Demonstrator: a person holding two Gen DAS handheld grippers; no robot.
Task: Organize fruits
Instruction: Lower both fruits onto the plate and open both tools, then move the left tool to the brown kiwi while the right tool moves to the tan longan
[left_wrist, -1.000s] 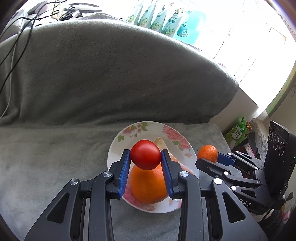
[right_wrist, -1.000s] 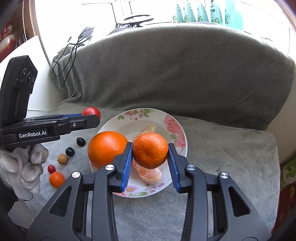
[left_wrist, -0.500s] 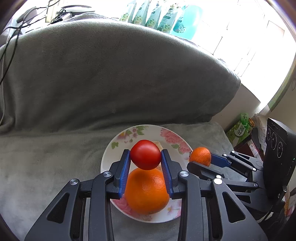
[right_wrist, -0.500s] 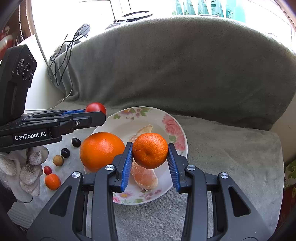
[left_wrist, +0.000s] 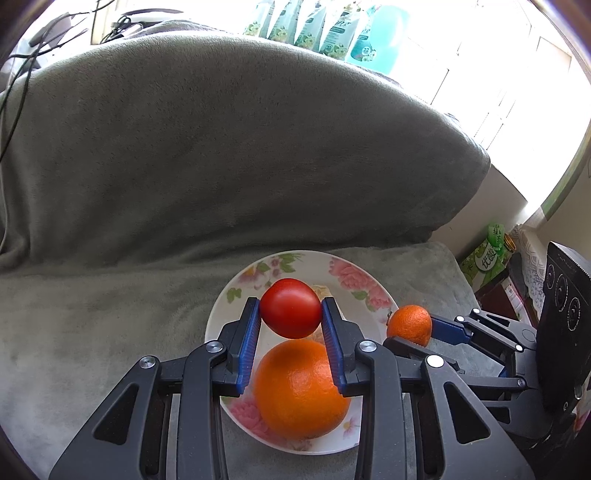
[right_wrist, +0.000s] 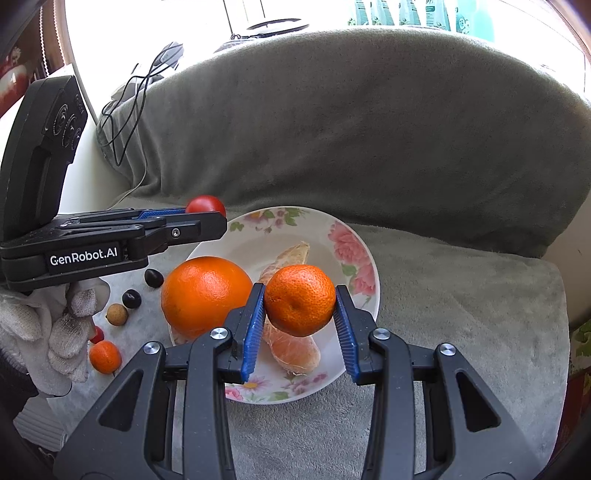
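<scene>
Left gripper (left_wrist: 290, 320): blue fingers pinching a round red tomato (left_wrist: 290, 308), held above the floral white plate (right_wrist: 354, 258), over the large orange (right_wrist: 207, 291). Right gripper (right_wrist: 300, 308): fingers pinching a small mandarin (right_wrist: 300, 300) above peeled segments (right_wrist: 293, 350). Both held clear, likely awaiting free plate space. Small loose fruits (right_wrist: 122, 299) lie beside the plate on grey blanket (right_wrist: 461, 295).

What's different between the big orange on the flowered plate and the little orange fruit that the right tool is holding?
The big orange is clearly larger than the small mandarin. The big orange rests on the plate, while the mandarin is held up above it, pinched between the blue pads of the right tool. The big orange's skin looks smoother; the mandarin's is more pitted, with a dimple showing. Both are round, orange and unpeeled.
</scene>
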